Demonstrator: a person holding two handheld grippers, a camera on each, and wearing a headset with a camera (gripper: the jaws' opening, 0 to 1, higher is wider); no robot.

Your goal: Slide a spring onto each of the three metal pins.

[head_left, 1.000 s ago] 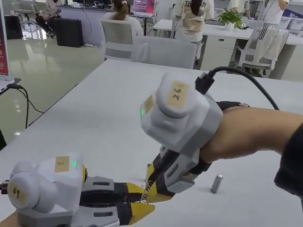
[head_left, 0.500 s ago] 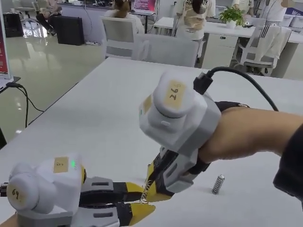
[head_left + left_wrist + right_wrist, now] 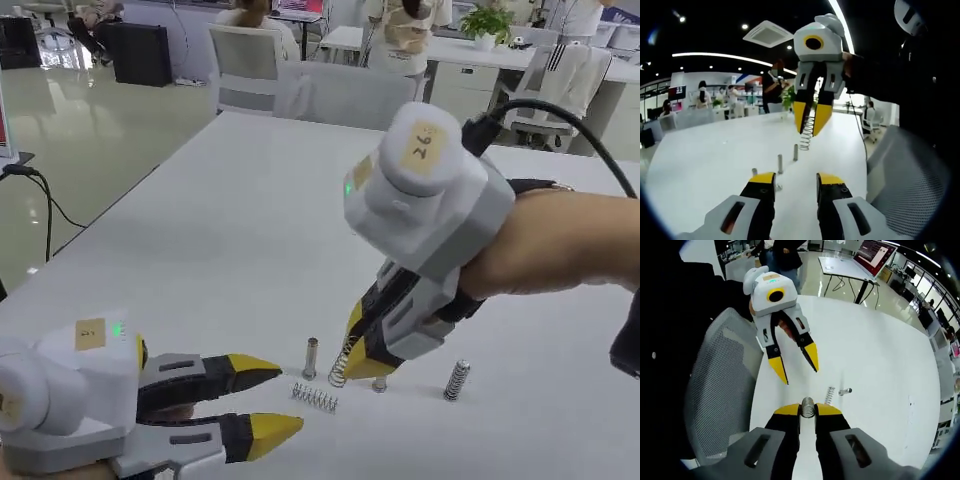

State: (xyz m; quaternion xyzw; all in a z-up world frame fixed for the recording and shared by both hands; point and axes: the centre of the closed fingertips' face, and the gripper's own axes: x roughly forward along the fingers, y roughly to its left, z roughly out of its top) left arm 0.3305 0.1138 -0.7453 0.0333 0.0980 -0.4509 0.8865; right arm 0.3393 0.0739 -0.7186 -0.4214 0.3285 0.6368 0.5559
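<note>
My right gripper is shut on a spring that hangs tilted just above the white table, between two short metal pins. In the right gripper view the spring sits end-on between the jaws of the right gripper. A second spring stands upright to the right. A third spring lies flat near the pins. My left gripper is open at the lower left, apart from everything. In the left gripper view the left gripper faces the pins and the held spring.
The tabletop stretches bare toward the far edge. A grey mesh chair stands at the near side of the table. More chairs, desks and people are far behind it.
The left gripper has drawn back to the left and opened, uncovering the pins and a spring lying flat. The right gripper still holds its spring and has shifted right. The head camera moved.
</note>
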